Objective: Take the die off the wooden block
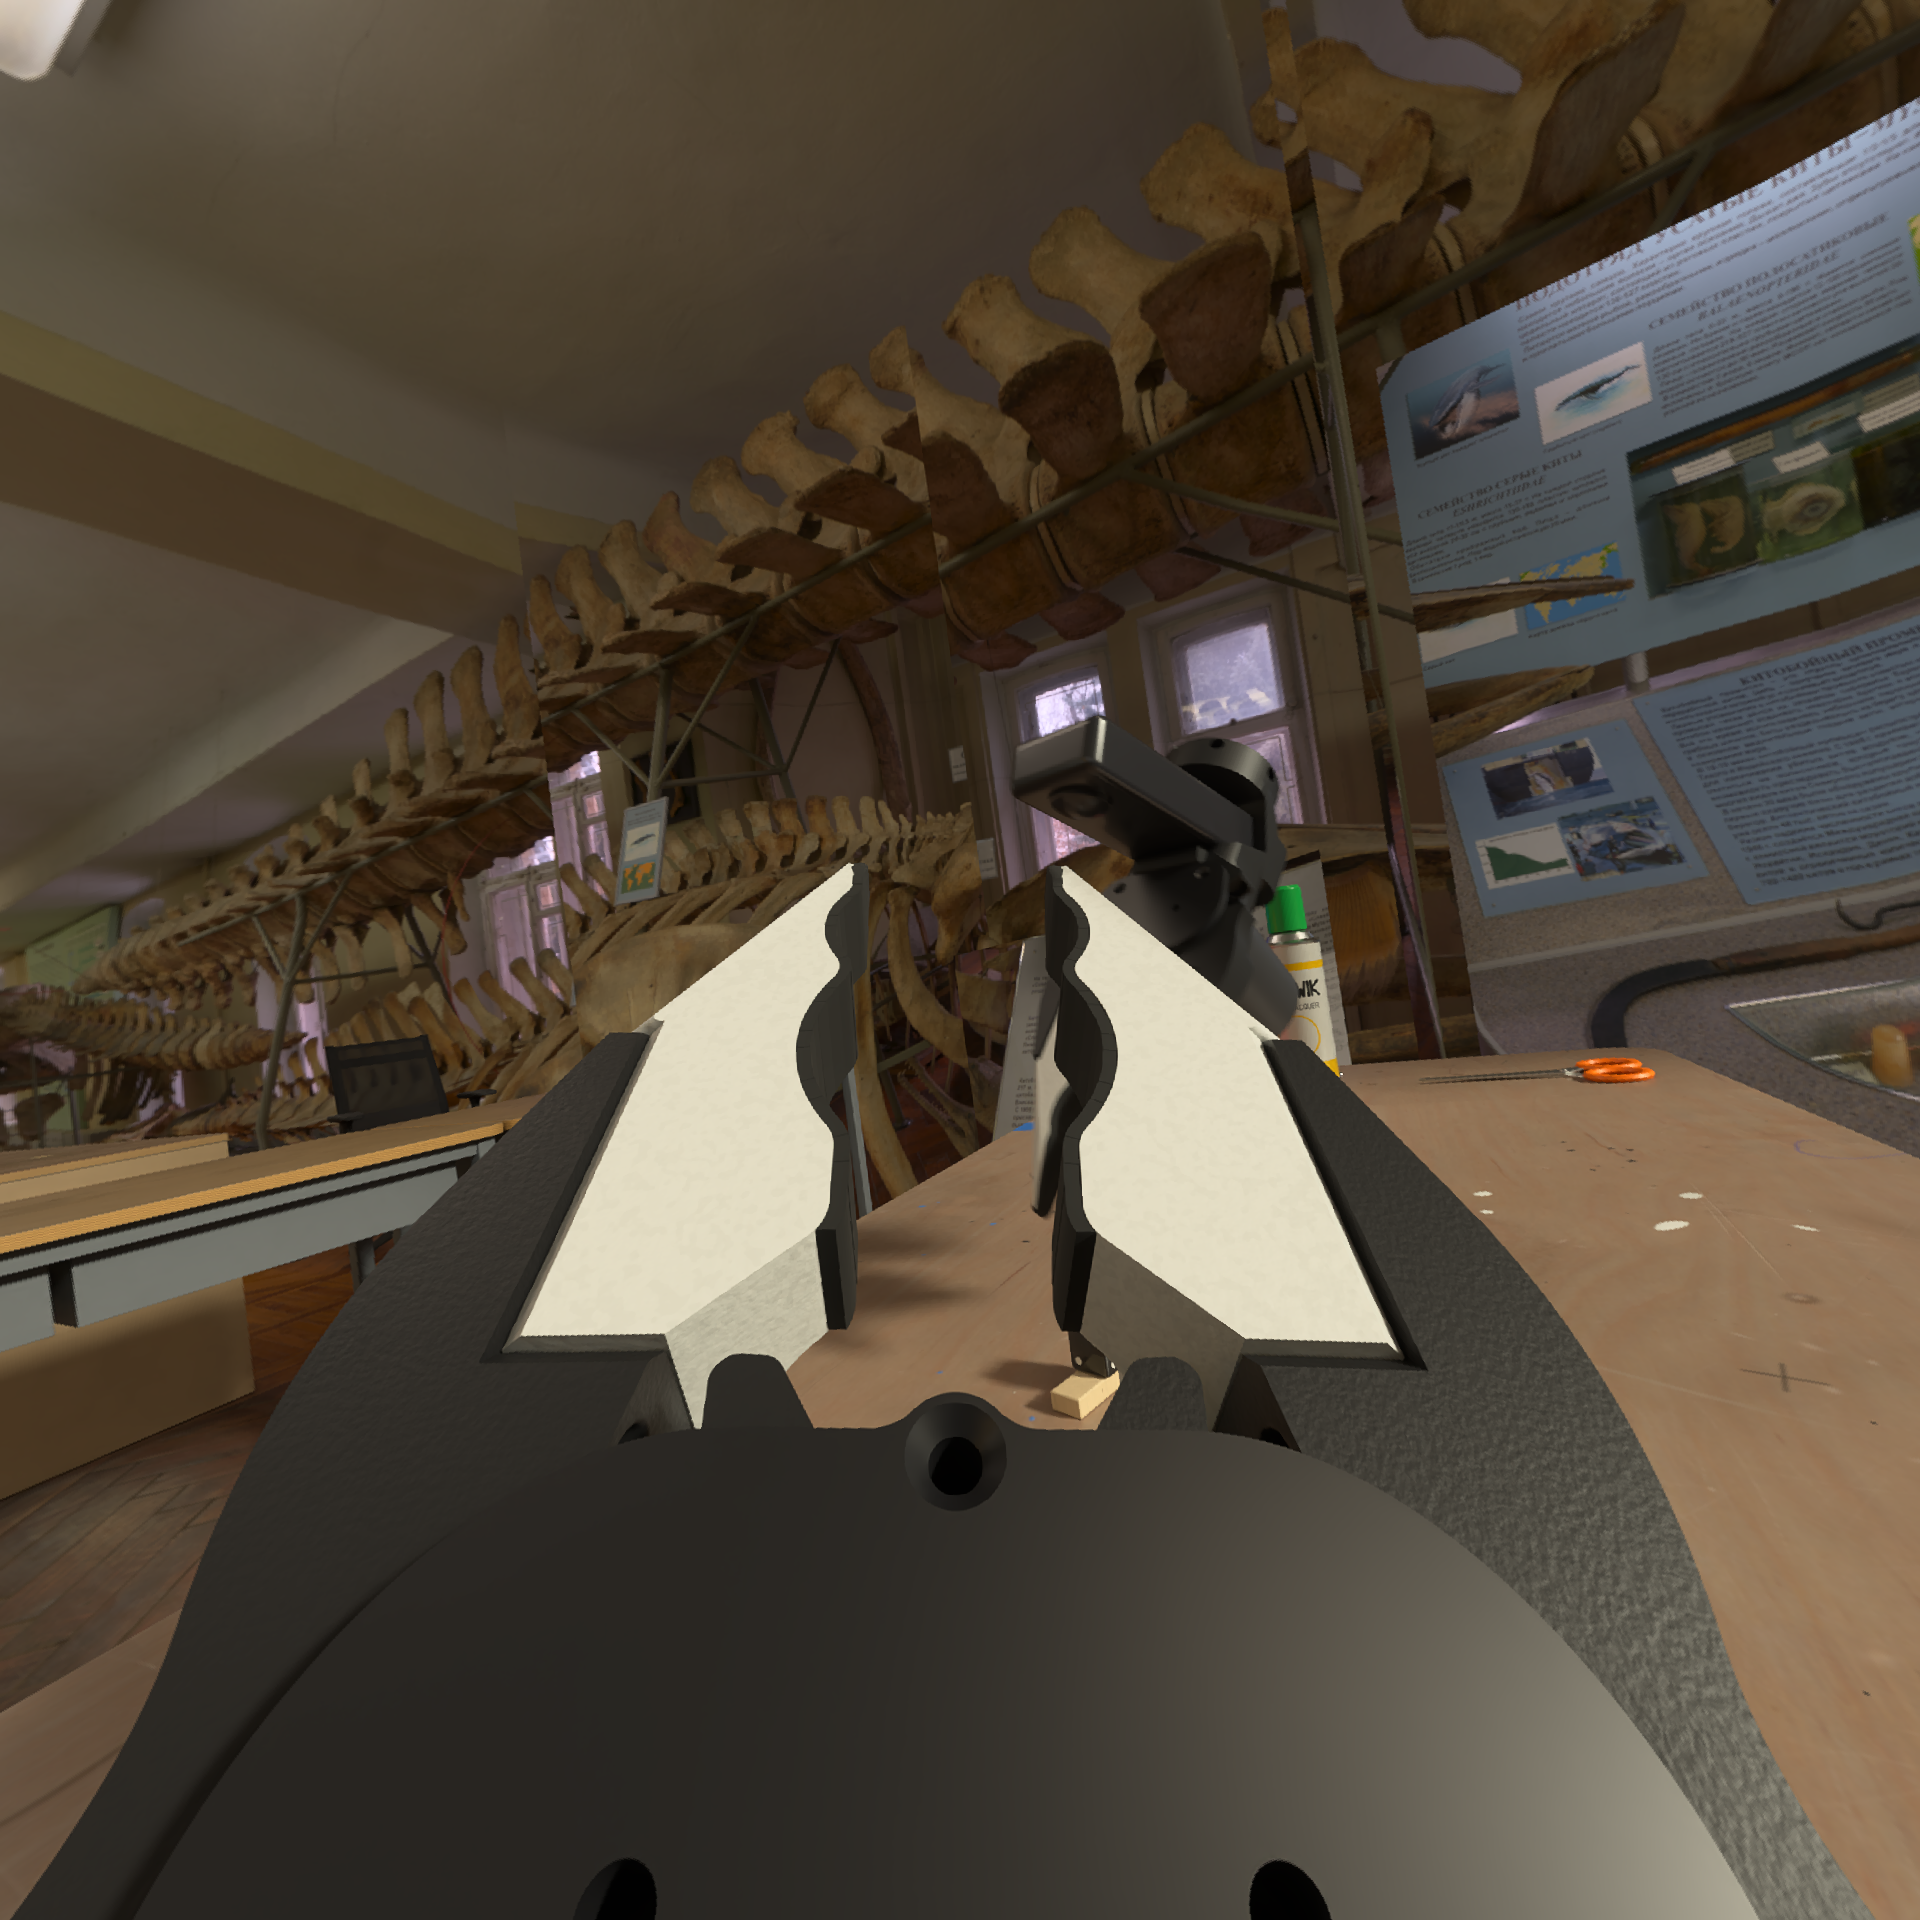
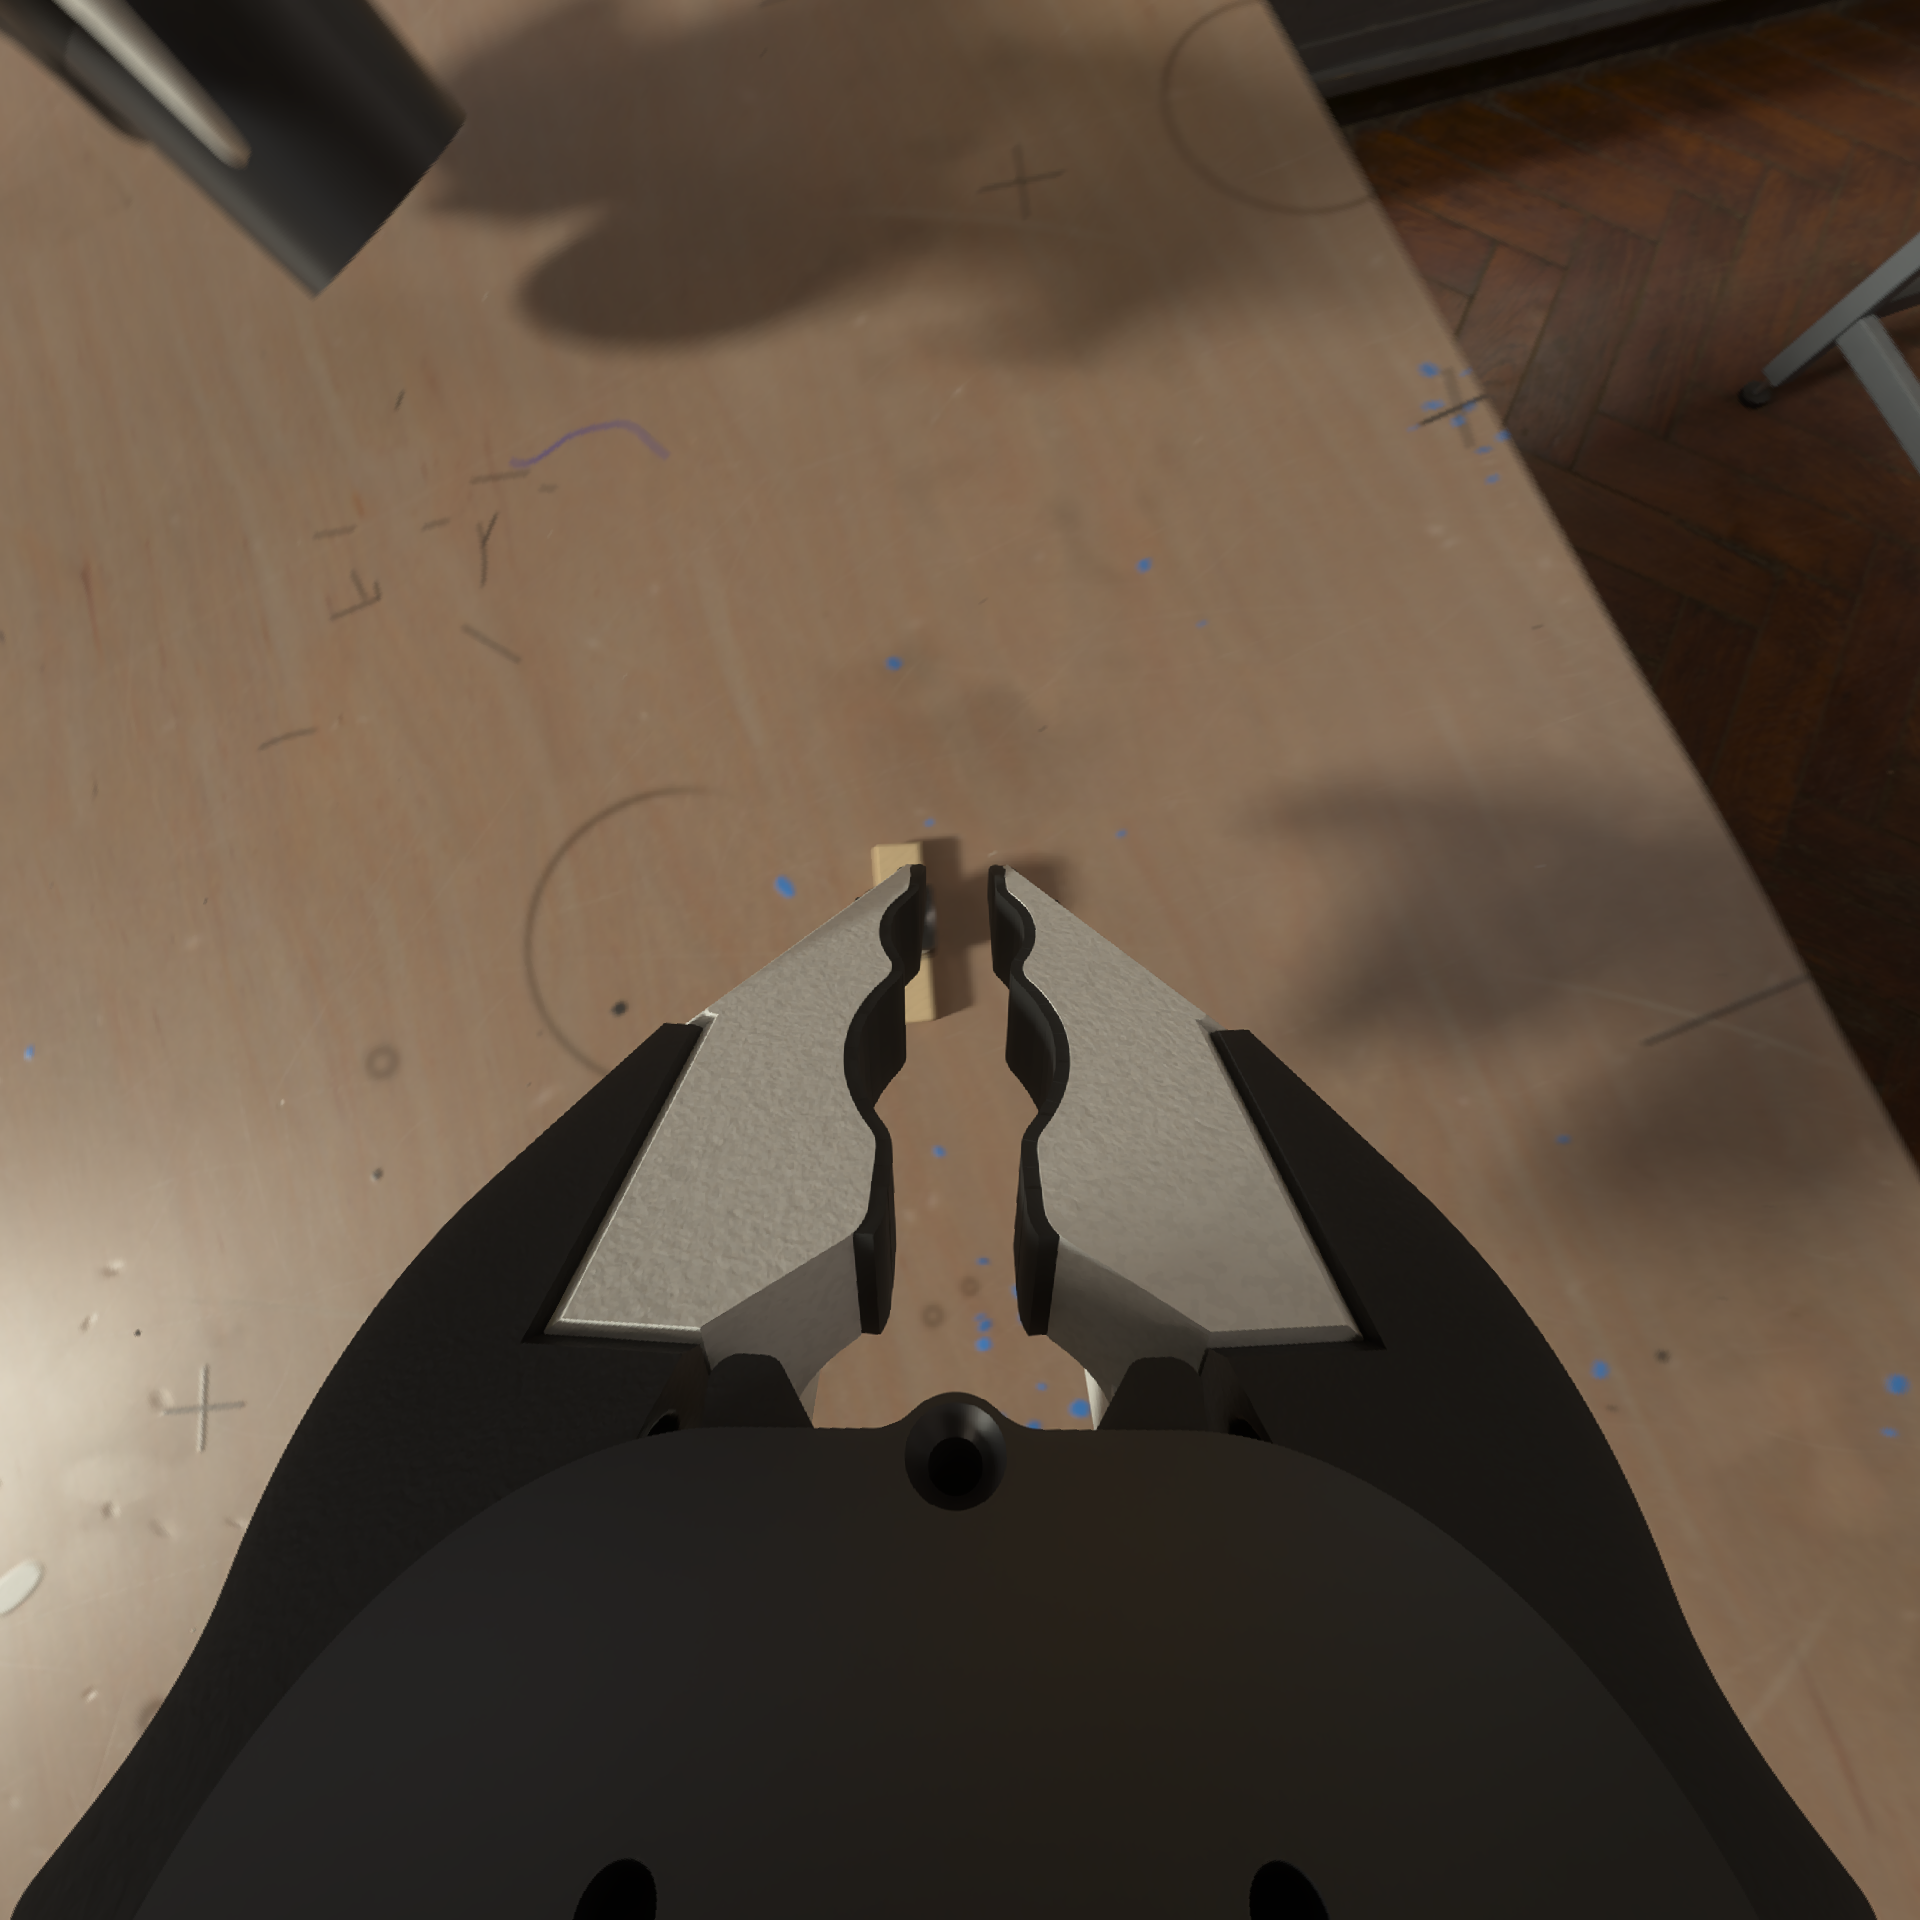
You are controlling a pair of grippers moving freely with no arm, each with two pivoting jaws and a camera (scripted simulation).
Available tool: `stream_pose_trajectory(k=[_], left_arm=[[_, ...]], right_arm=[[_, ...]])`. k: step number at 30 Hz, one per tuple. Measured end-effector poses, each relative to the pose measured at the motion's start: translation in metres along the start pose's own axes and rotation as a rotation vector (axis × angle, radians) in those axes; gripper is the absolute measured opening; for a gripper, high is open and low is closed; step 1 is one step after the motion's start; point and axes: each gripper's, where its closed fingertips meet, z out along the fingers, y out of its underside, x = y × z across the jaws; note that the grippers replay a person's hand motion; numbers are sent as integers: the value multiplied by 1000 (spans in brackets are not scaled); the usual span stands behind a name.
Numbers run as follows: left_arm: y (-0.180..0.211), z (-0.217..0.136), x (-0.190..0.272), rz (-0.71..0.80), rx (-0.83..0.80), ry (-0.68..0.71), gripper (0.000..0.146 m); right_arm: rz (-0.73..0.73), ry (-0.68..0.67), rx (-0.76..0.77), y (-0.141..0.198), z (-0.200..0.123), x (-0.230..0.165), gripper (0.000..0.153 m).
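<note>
The die is hard to make out. A small dark shape (image 2: 932, 920) is showing over the block (image 2: 927, 987), touching the inner edge of one fingertip of the right gripper (image 2: 956, 878), and it may be the die, though that cannot be told for sure. If so, it is sitting on the block and has not been lifted off.

The block is lying flat on the table (image 2: 623, 623), a small pale wooden piece. The right gripper is pointing down at the block from above, its fingers standing a little apart, one on each side of the block's middle, with a narrow gap between the tips. Nothing is clearly being pinched between them. In the left wrist view, one dark fingertip is reaching down to the block's (image 1: 1083, 1394) top.

The left gripper (image 1: 951, 878) is hanging well back from the block, released and holding nothing.

Judging by this, the task is at the grasping stage: the reach looks done, while closing on the die, lifting it and setting it down beside the block are all left to do.
</note>
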Motion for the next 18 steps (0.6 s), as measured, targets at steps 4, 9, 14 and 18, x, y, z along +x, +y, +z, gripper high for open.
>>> stream_pose_trajectory(k=[4,9,14,18], left_arm=[[0,1,0,-2,-1,3,34],[1,1,2,0,-4,12,34],[3,2,5,6,-24,27,34],[11,3,8,-16,-64,47,35]], right_arm=[[-27,-5,7,14,11,-20,12],[-41,-1,-37,25,23,-17,28],[-52,-82,-46,32,34,-14,26],[-69,-75,-33,31,38,-15,24]])
